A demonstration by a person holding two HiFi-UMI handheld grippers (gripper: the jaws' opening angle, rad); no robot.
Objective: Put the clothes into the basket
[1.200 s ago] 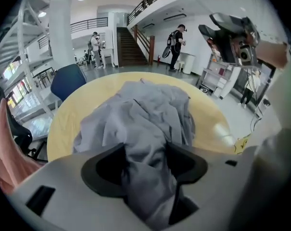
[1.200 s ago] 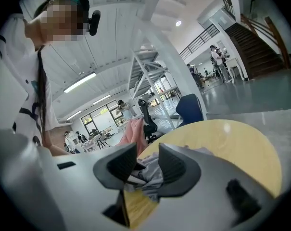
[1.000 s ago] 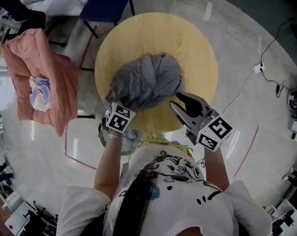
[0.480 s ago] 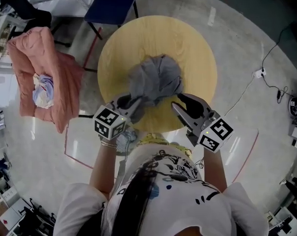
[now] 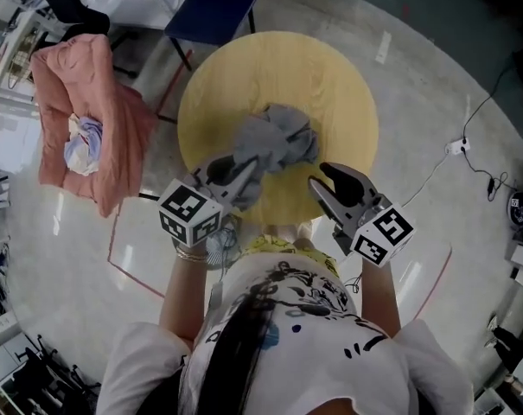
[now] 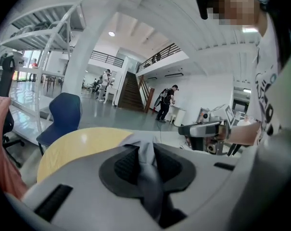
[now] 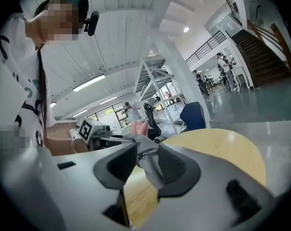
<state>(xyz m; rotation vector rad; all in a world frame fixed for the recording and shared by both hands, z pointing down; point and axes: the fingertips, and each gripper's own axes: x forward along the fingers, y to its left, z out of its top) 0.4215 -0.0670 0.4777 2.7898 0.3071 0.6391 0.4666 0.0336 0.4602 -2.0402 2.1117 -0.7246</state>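
Head view: grey garment [image 5: 278, 137] on the round wooden table [image 5: 278, 63], bunched just off centre toward 6 o'clock. Left gripper [image 5: 233, 174] sits at the table's 7 o'clock edge, fingers clamped on a fold of the garment. Its own view confirms it: a grey strip is pinched flat between the two pads and trails down out of the throat. The held corner is pulled up off the tabletop; the rest of the cloth lies on the wood. Right gripper [image 5: 322, 178] is at the table's 5 o'clock edge, jaws spread, tips near the garment's 4 o'clock side. In the right gripper view grey cloth shows in the gap, but the pads aren't pressing on it and bare tabletop is visible between them. Pink fabric basket [image 5: 105, 102] stands on the floor off the table's 9 o'clock side, well apart from the garment, with a pale bundle [image 5: 84, 141] already inside. Blue chair [image 5: 213, 3] stands beyond the table at 11 o'clock.
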